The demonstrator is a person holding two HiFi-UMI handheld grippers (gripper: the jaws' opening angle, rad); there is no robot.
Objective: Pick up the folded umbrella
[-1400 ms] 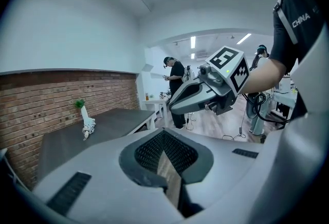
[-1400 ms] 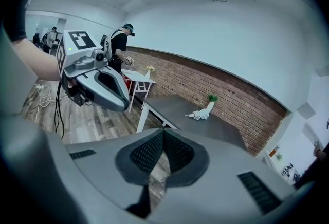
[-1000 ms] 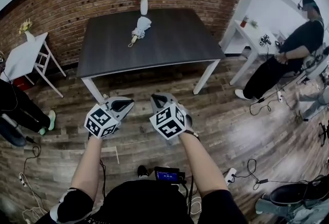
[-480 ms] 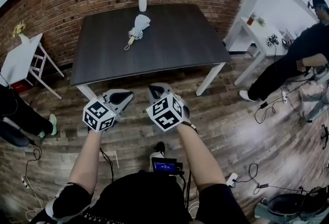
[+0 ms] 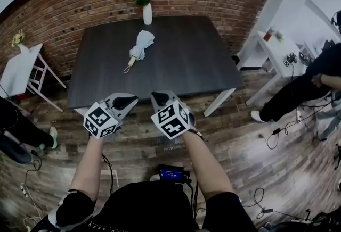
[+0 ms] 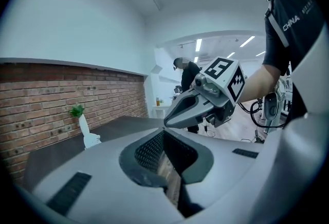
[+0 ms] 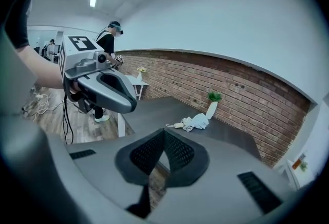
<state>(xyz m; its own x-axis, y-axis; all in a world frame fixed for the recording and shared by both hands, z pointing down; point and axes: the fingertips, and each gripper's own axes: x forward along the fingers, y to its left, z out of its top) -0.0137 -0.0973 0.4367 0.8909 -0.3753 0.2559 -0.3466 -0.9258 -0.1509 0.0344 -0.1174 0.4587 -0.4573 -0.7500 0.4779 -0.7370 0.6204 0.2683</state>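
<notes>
The folded umbrella, pale grey with a tan handle, lies on the far half of the dark table; the right gripper view shows the umbrella too. Both grippers hover over the floor just short of the table's near edge, well apart from the umbrella. My left gripper is shut and holds nothing. My right gripper beside it is shut and empty too. In the left gripper view the closed jaws point at the table, with the right gripper's body above them.
A white vase with a green plant stands at the table's far edge against the brick wall. A white side table is at the left, white desks and a person at the right. Cables lie on the wooden floor.
Both grippers and the head camera have moved forward toward the table. The table and umbrella now sit larger and lower in the head view. Both jaws stayed shut.
</notes>
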